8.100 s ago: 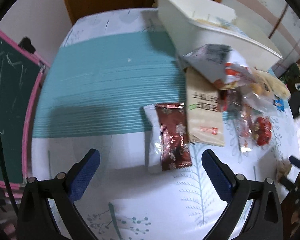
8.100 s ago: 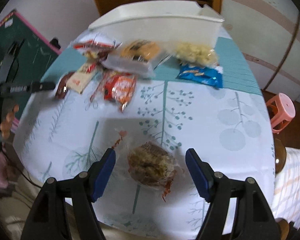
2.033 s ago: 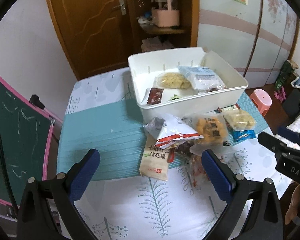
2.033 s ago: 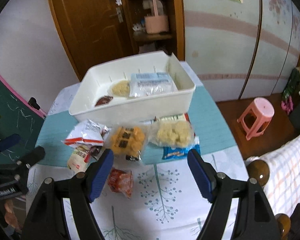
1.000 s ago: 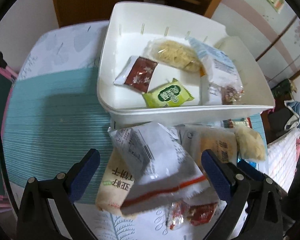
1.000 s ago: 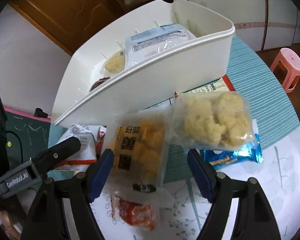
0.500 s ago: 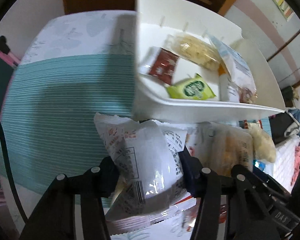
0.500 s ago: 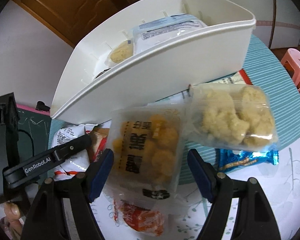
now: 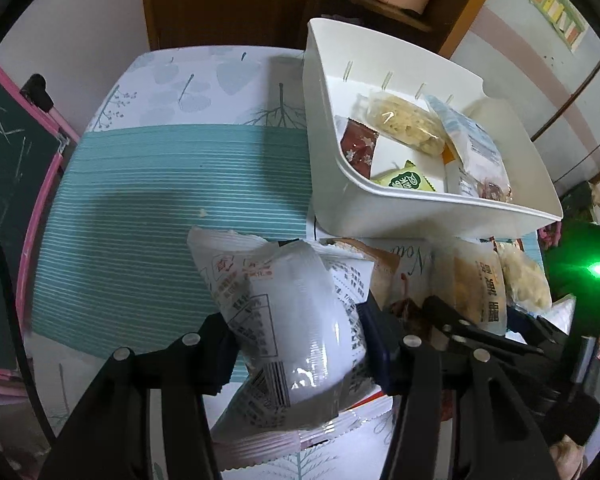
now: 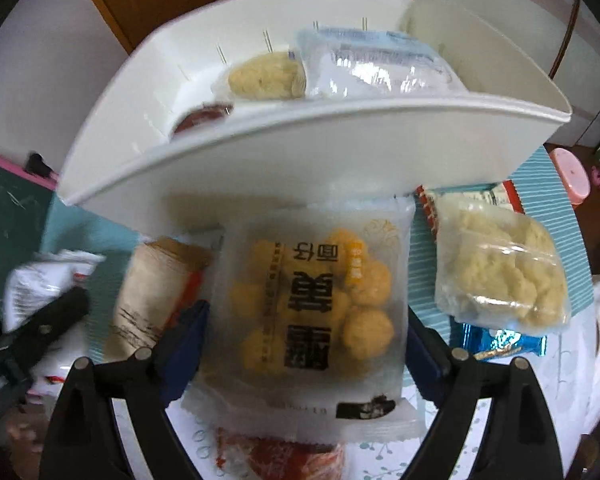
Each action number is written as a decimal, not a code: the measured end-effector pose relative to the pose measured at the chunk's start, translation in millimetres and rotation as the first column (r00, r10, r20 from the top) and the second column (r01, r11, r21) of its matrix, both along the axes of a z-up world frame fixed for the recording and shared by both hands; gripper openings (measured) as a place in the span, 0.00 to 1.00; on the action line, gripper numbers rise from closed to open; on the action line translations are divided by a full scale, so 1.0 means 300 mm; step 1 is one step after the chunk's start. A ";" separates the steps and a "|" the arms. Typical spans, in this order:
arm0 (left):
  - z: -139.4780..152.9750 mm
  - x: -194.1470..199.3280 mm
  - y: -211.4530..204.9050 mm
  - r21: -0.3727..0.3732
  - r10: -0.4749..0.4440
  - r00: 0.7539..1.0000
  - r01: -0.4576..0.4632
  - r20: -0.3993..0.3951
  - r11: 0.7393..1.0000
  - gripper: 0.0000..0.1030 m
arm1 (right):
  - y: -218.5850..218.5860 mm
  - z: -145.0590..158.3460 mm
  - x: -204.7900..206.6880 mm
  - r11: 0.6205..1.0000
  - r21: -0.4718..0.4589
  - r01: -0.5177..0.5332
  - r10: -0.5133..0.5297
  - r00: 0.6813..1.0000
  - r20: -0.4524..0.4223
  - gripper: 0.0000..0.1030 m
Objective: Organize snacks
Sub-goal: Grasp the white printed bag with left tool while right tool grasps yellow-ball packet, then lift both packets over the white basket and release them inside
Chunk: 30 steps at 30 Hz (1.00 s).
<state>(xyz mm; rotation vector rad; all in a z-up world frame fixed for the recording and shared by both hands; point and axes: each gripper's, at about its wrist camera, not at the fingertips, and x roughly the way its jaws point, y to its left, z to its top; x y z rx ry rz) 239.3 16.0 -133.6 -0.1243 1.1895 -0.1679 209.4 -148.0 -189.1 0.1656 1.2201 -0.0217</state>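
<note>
While the left gripper (image 9: 296,344) pinches a white packet (image 9: 288,320), the right gripper (image 10: 306,344), just opening, straddles a yellow-snack bag (image 10: 312,312).

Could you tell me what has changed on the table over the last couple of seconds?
The left gripper has closed on the white snack bag. The right gripper, its jaws just opening wider, has come down around the yellow-ball packet, not yet gripping. The white bin and its contents are unchanged.

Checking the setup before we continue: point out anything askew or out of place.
The white bin sits on a flat printed packet, partly pinning it. Otherwise the loose snacks in front are only an unsorted pile; nothing looks spilled or torn.
</note>
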 end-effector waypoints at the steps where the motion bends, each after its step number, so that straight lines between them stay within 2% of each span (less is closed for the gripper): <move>1: 0.006 -0.006 -0.002 0.004 -0.005 1.000 0.005 0.006 1.000 0.51 | -0.003 -0.003 -0.003 1.000 0.008 0.005 -0.006 1.000 0.007 0.87; 3: 0.013 -0.020 -0.014 0.012 -0.012 1.000 0.012 0.015 1.000 0.51 | -0.015 -0.008 -0.006 0.999 0.029 0.013 -0.013 1.000 0.007 0.86; 4: 0.018 -0.025 -0.018 0.016 -0.016 1.000 0.016 0.020 1.000 0.51 | -0.013 -0.003 -0.005 0.999 0.030 0.014 -0.014 1.000 0.009 0.81; 7: 0.040 -0.047 -0.029 0.024 -0.032 0.999 0.031 0.037 0.999 0.51 | -0.019 0.010 -0.024 1.000 0.001 0.009 -0.009 1.000 0.021 0.77; 17: 0.142 -0.142 -0.061 0.049 -0.084 0.991 0.079 0.109 0.996 0.51 | -0.033 0.080 -0.145 1.000 0.028 0.000 -0.002 0.998 0.067 0.75; 24: 0.226 -0.214 -0.116 0.061 -0.124 0.980 0.116 0.156 0.991 0.51 | -0.060 0.214 -0.264 1.000 0.027 -0.005 0.000 0.984 0.180 0.75; 30: 0.327 -0.253 -0.156 0.074 -0.147 0.965 0.134 0.216 0.988 0.51 | -0.084 0.358 -0.341 0.999 0.031 -0.021 0.011 0.954 0.300 0.76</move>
